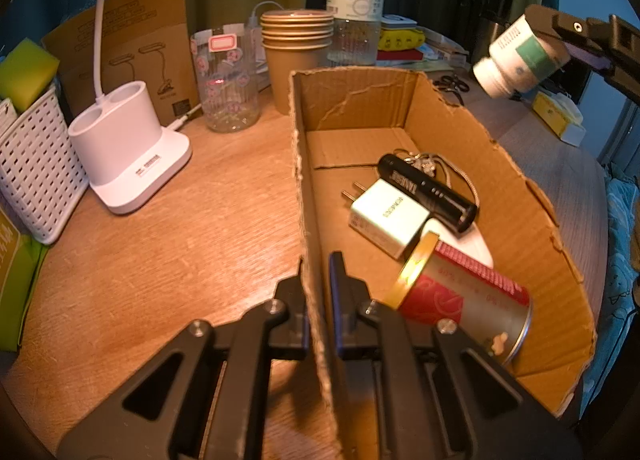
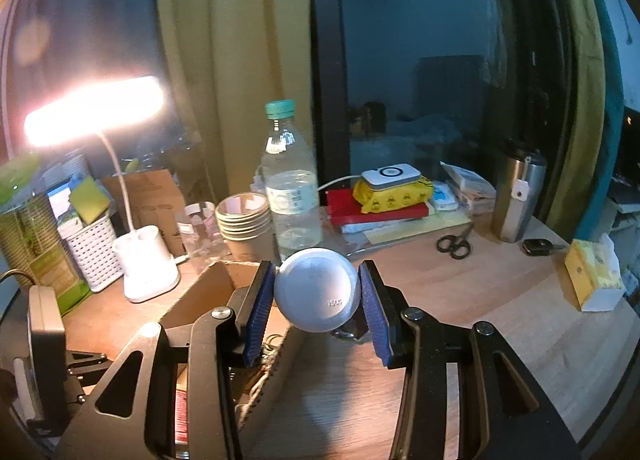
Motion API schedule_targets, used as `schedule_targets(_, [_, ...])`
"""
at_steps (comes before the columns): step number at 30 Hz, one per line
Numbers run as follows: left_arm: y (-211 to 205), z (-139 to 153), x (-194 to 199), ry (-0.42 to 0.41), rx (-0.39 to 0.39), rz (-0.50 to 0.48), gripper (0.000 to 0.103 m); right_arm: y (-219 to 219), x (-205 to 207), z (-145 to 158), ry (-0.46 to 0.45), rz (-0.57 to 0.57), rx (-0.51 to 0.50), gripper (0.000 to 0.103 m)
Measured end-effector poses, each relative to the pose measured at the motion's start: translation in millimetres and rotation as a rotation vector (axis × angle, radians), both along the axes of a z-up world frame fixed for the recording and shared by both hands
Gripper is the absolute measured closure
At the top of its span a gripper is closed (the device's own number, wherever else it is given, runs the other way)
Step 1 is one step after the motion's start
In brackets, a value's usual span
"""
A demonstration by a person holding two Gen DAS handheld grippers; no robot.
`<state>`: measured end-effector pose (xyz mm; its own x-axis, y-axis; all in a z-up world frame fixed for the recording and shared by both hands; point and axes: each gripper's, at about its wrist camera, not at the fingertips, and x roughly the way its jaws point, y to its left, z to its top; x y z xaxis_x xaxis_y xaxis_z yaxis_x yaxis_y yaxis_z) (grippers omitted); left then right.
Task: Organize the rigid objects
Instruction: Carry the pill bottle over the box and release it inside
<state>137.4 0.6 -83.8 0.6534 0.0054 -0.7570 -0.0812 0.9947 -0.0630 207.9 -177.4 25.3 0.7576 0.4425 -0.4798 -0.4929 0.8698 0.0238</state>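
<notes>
Right tool (image 2: 318,296) clamps small white plastic bottle (image 2: 317,295), light, slick, sides best | left tool (image 1: 320,292) pinches torn cardboard box (image 1: 520,196) wall

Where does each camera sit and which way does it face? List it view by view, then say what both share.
Left wrist: behind the left gripper, shut on the cardboard box wall, looking over the box and desk; the right gripper shows far right.
Right wrist: behind the right gripper, shut on a white bottle, facing the window.
Shared: the box, bottle, lamp base, paper cups.
</notes>
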Motion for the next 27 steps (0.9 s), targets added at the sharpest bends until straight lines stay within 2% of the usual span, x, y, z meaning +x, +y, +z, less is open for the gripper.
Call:
schedule_targets(10, [0.4,0.0,0.0,0.0,0.0,0.0,0.095,27.2,-15.2,-0.6,-0.009,0.077,-0.025,0.058])
schedule_targets(27, [0.5,0.0,0.0,0.0,0.0,0.0,0.095,50.6,-9.8,-29.8,0.042,0.112,-0.087,0.058])
